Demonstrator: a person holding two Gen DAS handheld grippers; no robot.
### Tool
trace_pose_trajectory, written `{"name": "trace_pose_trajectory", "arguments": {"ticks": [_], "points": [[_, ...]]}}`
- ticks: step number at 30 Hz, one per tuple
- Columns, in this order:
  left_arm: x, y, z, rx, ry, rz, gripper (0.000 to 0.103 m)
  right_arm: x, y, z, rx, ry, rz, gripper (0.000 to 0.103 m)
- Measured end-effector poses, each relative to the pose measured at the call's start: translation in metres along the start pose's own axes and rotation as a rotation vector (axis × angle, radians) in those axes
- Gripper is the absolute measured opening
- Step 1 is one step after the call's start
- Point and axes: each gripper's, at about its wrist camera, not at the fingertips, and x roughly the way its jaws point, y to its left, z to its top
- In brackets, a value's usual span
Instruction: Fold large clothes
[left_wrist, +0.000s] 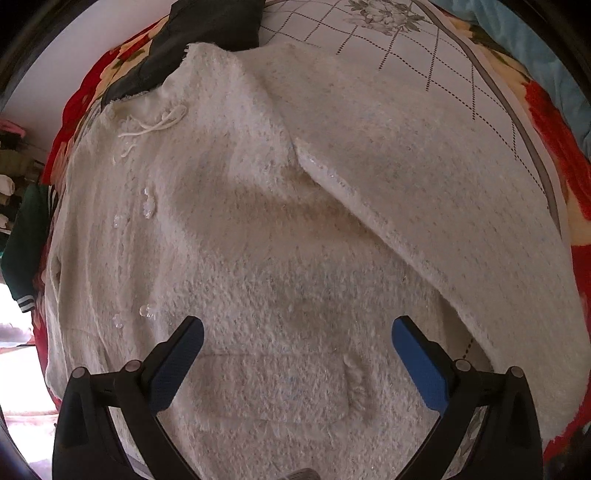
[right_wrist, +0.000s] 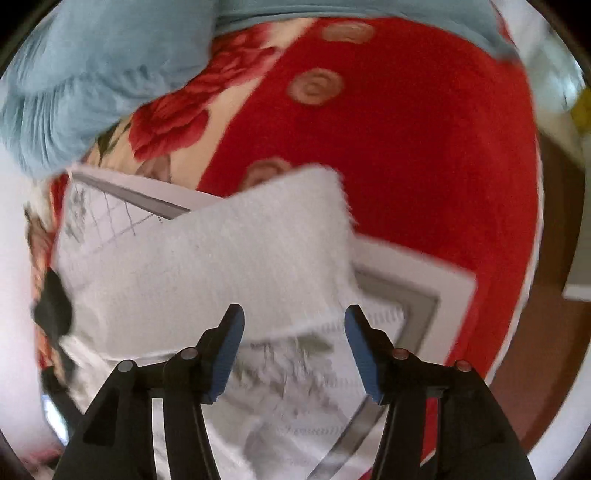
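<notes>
A large fluffy white sweater (left_wrist: 258, 229) lies spread on a white quilted mat (left_wrist: 369, 48) and fills the left wrist view. One sleeve (left_wrist: 443, 221) runs diagonally to the right. A drawstring (left_wrist: 155, 127) lies near the collar at upper left. My left gripper (left_wrist: 297, 325) is open and empty, low over the sweater's body. In the right wrist view the sleeve end (right_wrist: 236, 251) lies on the mat (right_wrist: 417, 291). My right gripper (right_wrist: 293, 317) is open and empty just above the sleeve's near edge; this view is blurred.
A red floral blanket (right_wrist: 406, 147) covers the bed under the mat. A light blue cloth (right_wrist: 92, 66) is bunched at the far side. A dark garment (left_wrist: 207, 40) lies beyond the sweater's collar. A green garment (left_wrist: 26, 236) hangs at the bed's left edge.
</notes>
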Motion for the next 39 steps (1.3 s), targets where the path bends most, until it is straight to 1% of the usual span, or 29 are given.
{"name": "trace_pose_trajectory", "arguments": {"ticks": [2,3,4,5,6,7,9,10,12,13,14,15,16,17,18,20,21,22,24,25,26,27,29,31,32,33,35,36,39], "points": [[0.003,0.001,-0.001,0.0,0.0,0.011,0.103,0.043,-0.016,-0.004,0.077,0.165,0.121,0.061],[0.007,0.002,-0.001,-0.001,0.004,0.019,0.103,0.062,-0.019,-0.006,0.113,0.194,0.166,0.061],[0.009,0.002,-0.002,-0.004,0.01,0.025,0.103,0.078,-0.024,-0.005,0.151,0.206,0.198,0.061],[0.012,0.003,-0.002,-0.008,0.015,0.031,0.103,0.093,-0.027,-0.001,0.199,0.194,0.23,0.061],[0.015,0.006,0.0,-0.018,0.011,0.04,0.103,0.108,-0.025,0.001,0.245,0.174,0.302,0.061],[0.017,0.009,0.003,-0.024,0.005,0.045,0.103,0.114,-0.025,0.006,0.27,0.15,0.334,0.063],[0.019,0.016,0.01,-0.048,-0.01,0.055,0.103,0.121,-0.021,0.012,0.322,0.095,0.372,0.069],[0.019,0.018,0.013,-0.058,-0.015,0.054,0.103,0.121,-0.016,0.012,0.346,0.063,0.376,0.074],[0.02,0.022,0.017,-0.071,-0.024,0.054,0.103,0.116,-0.004,0.012,0.336,-0.003,0.395,0.074],[0.02,0.024,0.021,-0.078,-0.029,0.056,0.103,0.115,0.001,0.012,0.326,-0.019,0.417,0.069],[0.021,0.027,0.023,-0.084,-0.033,0.056,0.103,0.117,0.007,0.014,0.313,-0.03,0.442,0.055],[0.02,0.029,0.025,-0.091,-0.037,0.058,0.103,0.119,0.011,0.015,0.3,-0.025,0.451,0.048],[0.021,0.033,0.028,-0.098,-0.039,0.06,0.103,0.119,0.011,0.019,0.289,-0.023,0.452,0.03],[0.021,0.034,0.03,-0.104,-0.042,0.062,0.103,0.124,0.014,0.022,0.286,-0.02,0.451,0.016],[0.021,0.038,0.032,-0.11,-0.044,0.064,0.103,0.126,0.018,0.026,0.29,-0.021,0.442,0.016],[0.021,0.043,0.035,-0.126,-0.042,0.065,0.103,0.123,0.032,0.04,0.283,-0.053,0.42,0.013],[0.019,0.048,0.037,-0.14,-0.047,0.063,0.103,0.107,0.04,0.044,0.259,-0.097,0.41,0.013],[0.017,0.051,0.038,-0.15,-0.05,0.063,0.103,0.1,0.05,0.051,0.241,-0.122,0.409,0.013],[0.015,0.056,0.039,-0.171,-0.049,0.054,0.103,0.067,0.07,0.055,0.173,-0.189,0.397,0.012],[0.015,0.061,0.04,-0.187,-0.041,0.048,0.103,0.056,0.072,0.057,0.141,-0.205,0.393,0.012],[0.015,0.066,0.041,-0.198,-0.032,0.042,0.103,0.045,0.086,0.058,0.104,-0.224,0.382,0.012],[0.015,0.069,0.041,-0.206,-0.028,0.036,0.103,0.027,0.104,0.054,0.037,-0.251,0.379,0.012],[0.015,0.082,0.043,-0.225,-0.021,0.031,0.103,0.006,0.137,0.047,-0.066,-0.278,0.376,0.012],[0.015,0.103,0.044,-0.26,-0.017,0.028,0.103,-0.008,0.168,0.035,-0.151,-0.281,0.385,0.012],[0.015,0.115,0.043,-0.279,-0.016,0.028,0.103,-0.014,0.186,0.027,-0.198,-0.275,0.399,0.012],[0.015,0.126,0.042,-0.303,-0.015,0.031,0.103,-0.019,0.211,0.011,-0.267,-0.264,0.42,0.012],[0.015,0.161,0.039,-0.366,-0.005,0.05,0.103,-0.021,0.248,-0.012,-0.355,-0.244,0.448,0.012],[0.016,0.174,0.038,-0.395,0.003,0.056,0.103,-0.019,0.277,-0.035,-0.43,-0.223,0.467,0.012],[0.02,0.235,0.03,-0.508,0.03,0.064,0.103,-0.005,0.341,-0.098,-0.613,-0.171,0.492,0.012]]}}
